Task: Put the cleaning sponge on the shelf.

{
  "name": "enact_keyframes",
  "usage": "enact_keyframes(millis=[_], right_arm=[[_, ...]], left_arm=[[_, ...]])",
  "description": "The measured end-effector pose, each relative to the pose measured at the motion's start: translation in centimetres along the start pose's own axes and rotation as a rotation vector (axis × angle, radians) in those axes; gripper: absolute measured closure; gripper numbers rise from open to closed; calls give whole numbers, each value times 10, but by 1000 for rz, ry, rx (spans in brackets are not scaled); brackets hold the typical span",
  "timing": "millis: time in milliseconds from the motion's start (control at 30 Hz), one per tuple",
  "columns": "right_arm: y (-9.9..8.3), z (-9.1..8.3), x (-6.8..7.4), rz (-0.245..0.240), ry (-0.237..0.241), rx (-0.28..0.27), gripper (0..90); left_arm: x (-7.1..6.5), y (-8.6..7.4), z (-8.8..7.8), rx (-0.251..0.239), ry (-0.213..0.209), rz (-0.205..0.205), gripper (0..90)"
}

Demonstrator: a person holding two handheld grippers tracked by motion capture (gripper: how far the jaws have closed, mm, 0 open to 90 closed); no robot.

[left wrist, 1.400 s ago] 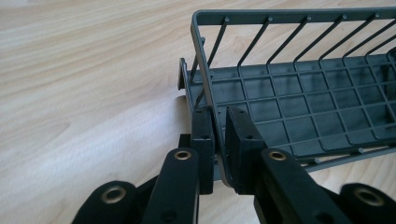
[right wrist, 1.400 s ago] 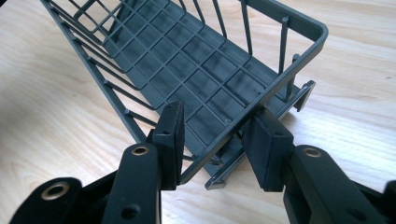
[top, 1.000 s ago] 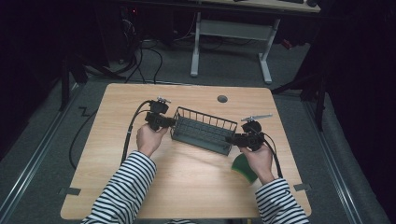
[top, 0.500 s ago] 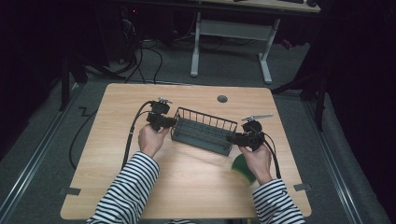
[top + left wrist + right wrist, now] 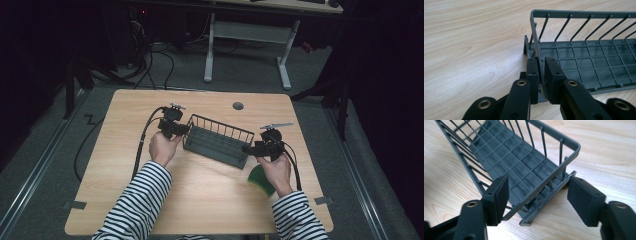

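Note:
A dark grey wire basket [image 5: 217, 140] lies slantwise on the middle of the wooden table [image 5: 120, 130]. In the left gripper view my left gripper [image 5: 541, 61] is shut on the upright rim wire at one short end of the basket [image 5: 586, 57]. Seen from above, that gripper [image 5: 181, 129] meets the basket's left end. My right gripper [image 5: 248, 149] is at the basket's right end. In the right gripper view it [image 5: 537, 185] stands open, its pads [image 5: 499, 195] on either side of the basket's [image 5: 506, 155] end corner and not touching it. The basket is empty.
A green sponge [image 5: 261, 180] lies under the right hand near the table's front right. A round cable hole [image 5: 238, 106] sits at the back edge. The left gripper's black cable [image 5: 141, 147] loops over the left half. White desk legs [image 5: 210, 55] stand on the floor beyond.

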State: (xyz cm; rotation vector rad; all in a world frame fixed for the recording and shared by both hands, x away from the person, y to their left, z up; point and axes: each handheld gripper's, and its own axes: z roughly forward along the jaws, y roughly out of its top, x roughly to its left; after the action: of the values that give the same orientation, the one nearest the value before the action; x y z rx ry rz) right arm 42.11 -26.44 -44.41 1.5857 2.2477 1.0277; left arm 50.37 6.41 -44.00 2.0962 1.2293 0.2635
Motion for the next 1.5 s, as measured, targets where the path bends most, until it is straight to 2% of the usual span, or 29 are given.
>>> enact_keyframes(millis=[33, 67, 100, 167, 233, 267, 300, 333, 400, 567, 633, 700, 733, 767, 800, 833, 900, 933, 1000, 1167, 1200, 1300, 1500], right_arm=[[0, -3, 1, -6, 4, -21, 315], [1, -10, 3, -9, 4, -65, 300], [2, -13, 3, -15, 4, -84, 296], [1, -18, 2, -21, 3, -108, 286], [0, -20, 1, -21, 3, -114, 281], [-3, -25, 0, -20, -25, -120, 273], [-3, -25, 0, -20, -25, -120, 273], [-5, -29, 0, -31, -63, -118, 274], [-9, -34, 0, -41, -78, -127, 295], [-20, -44, -6, -28, -86, -141, 274], [-27, -48, -11, -13, -93, -173, 267], [-35, -51, -18, 10, -83, -192, 239], [-45, -53, -23, 8, -85, -223, 237], [-49, -54, -24, 7, -88, -224, 236], [-54, -54, -25, 4, -87, -222, 235], [-54, -54, -25, 4, -87, -222, 235], [-67, -53, -26, -36, -91, -194, 224], [-71, -53, -26, -52, -95, -183, 223], [-75, -53, -26, -62, -96, -177, 220], [-96, -49, -27, -96, -82, -174, 222], [-96, -49, -27, -96, -82, -174, 222], [-109, -46, -27, -119, -74, -161, 220], [-125, -40, -26, -121, -43, -147, 195]], left_arm=[[1, 0, -1, -8, -7, -3, 719], [3, -1, -2, -20, -19, -8, 608], [5, -2, -6, -50, -36, -13, 558], [6, -3, -9, -66, -46, -17, 475], [7, -5, -15, -96, -37, -10, 449], [8, -8, -22, -124, -29, 1, 401], [8, -8, -22, -124, -29, 1, 391], [9, -12, -31, -160, -34, 0, 386], [10, -16, -36, -175, -38, 0, 382], [13, -36, -56, -217, -27, 32, 371], [18, -48, -61, -232, -28, 24, 366], [23, -60, -64, -236, -22, 13, 363], [26, -67, -65, -234, -16, 9, 361], [28, -73, -65, -231, -8, 4, 356], [32, -86, -65, -221, 17, -3, 353], [32, -86, -65, -221, 17, -3, 352], [35, -99, -65, -214, 31, -11, 349], [37, -111, -64, -208, 48, -18, 348], [37, -116, -64, -203, 58, -19, 343], [39, -144, -59, -169, 110, -8, 324], [39, -144, -59, -169, 110, -8, 323], [40, -157, -56, -166, 136, -14, 320], [39, -168, -51, -153, 157, -7, 314]])
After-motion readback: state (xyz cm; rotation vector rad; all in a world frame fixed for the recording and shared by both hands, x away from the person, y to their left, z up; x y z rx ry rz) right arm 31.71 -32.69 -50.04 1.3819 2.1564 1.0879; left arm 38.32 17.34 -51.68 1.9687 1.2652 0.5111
